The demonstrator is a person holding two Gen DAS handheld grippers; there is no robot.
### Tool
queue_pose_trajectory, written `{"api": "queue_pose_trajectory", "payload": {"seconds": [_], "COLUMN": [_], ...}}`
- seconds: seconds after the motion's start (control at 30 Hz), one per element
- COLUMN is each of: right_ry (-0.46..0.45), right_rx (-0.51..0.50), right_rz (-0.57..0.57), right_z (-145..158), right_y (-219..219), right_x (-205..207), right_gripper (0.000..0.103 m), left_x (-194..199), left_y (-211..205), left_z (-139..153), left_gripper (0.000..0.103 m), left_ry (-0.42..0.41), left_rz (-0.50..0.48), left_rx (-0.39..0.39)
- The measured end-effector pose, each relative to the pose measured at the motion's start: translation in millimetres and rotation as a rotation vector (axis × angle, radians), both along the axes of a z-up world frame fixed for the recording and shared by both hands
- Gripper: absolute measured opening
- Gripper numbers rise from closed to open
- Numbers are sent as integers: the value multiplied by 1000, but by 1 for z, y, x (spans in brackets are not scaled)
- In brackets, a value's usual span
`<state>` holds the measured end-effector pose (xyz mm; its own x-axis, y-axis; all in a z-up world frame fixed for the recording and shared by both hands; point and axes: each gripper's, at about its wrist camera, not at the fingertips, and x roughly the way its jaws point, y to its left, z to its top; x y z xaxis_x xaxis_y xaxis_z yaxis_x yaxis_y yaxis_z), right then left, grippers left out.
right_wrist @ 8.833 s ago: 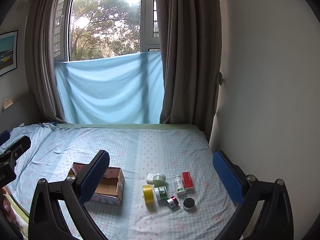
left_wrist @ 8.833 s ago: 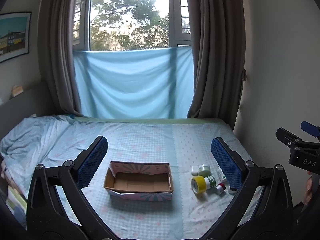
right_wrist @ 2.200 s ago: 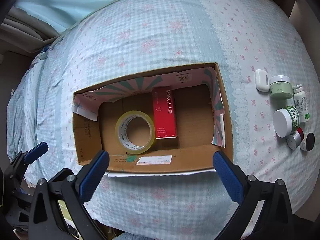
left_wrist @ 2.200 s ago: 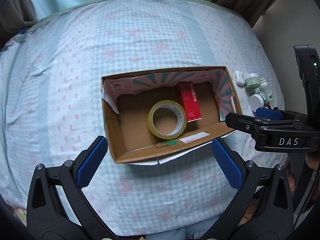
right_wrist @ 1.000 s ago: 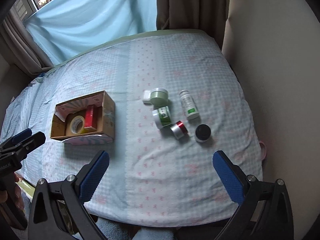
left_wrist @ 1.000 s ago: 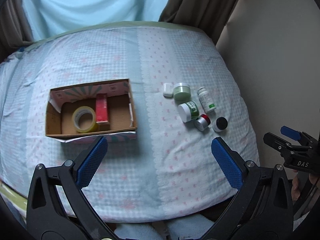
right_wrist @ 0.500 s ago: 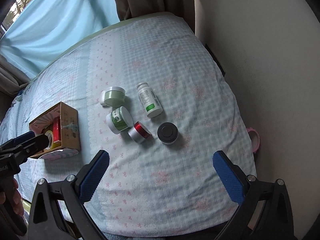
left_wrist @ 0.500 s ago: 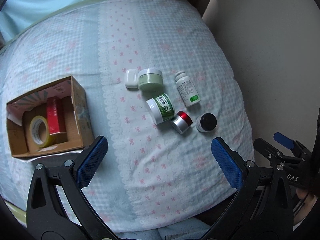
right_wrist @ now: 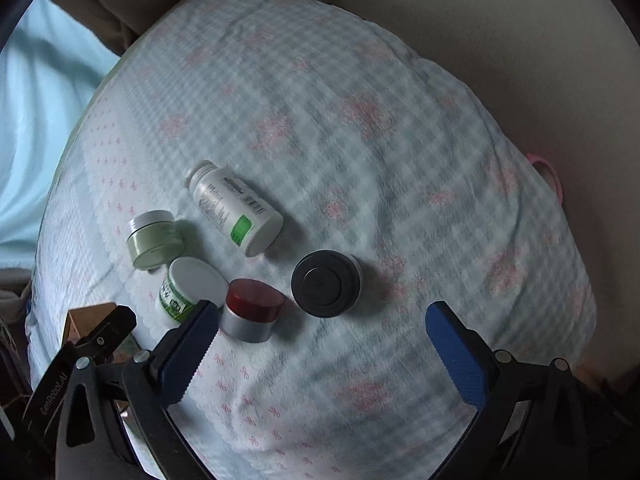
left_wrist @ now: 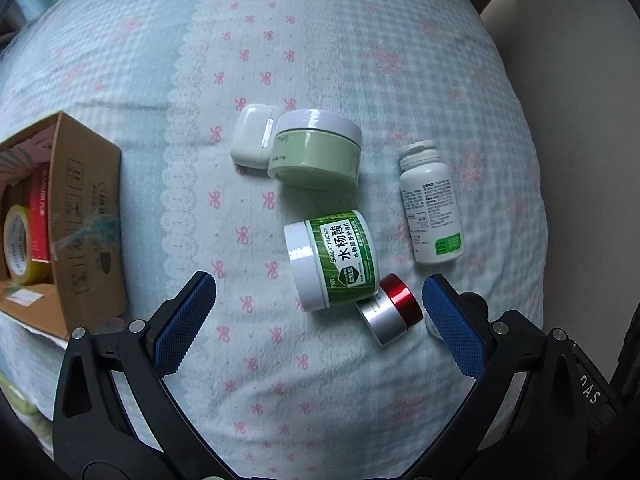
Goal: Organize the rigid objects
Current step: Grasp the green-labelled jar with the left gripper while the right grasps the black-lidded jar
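Note:
Both grippers hover open and empty over small items on the bed. My left gripper is just above a dark green jar with a white lid lying on its side and a red-capped silver jar. Beyond lie a pale green jar, a white earbud case and a white pill bottle. My right gripper is just short of a black-lidded jar, with the red-capped jar by its left finger. The cardboard box at the left holds yellow tape and a red box.
The bed's right edge meets a beige wall. Something pink sits in the gap there. Curtains and a blue cloth lie at the far side. The left gripper's body shows at the right wrist view's lower left.
Both grippers have come down and moved right, from over the box to close above the cluster of jars. The items now fill the views. Nothing has been picked up.

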<state>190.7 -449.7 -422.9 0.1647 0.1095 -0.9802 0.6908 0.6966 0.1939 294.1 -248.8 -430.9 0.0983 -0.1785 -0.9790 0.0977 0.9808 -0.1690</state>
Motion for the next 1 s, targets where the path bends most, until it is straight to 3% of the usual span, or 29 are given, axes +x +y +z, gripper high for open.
{"api": "queue_pose_trajectory", "payload": {"seconds": [0.27, 0.33, 0.53, 0.6, 1.0], "right_ry": [108, 123, 169, 186, 193], "right_rx": [60, 51, 43, 44, 56], "right_rz": [-191, -204, -209, -212, -198], "right_z": [-65, -71, -87, -93, -110], "right_y": [-6, -6, -4, -2, -6], "right_x": [4, 7, 18, 16, 14], "right_gripper": [81, 80, 57, 56, 53], "left_x": [10, 12, 15, 16, 21], "left_y": [-13, -16, -17, -17, -15], "left_z": [-45, -54, -76, -80, -74], "left_gripper": [100, 92, 68, 61, 59], "left_ry": [40, 59, 122, 136, 123], "left_rz": [4, -1, 26, 27, 11], "left_rx": [28, 33, -11, -39, -36]}}
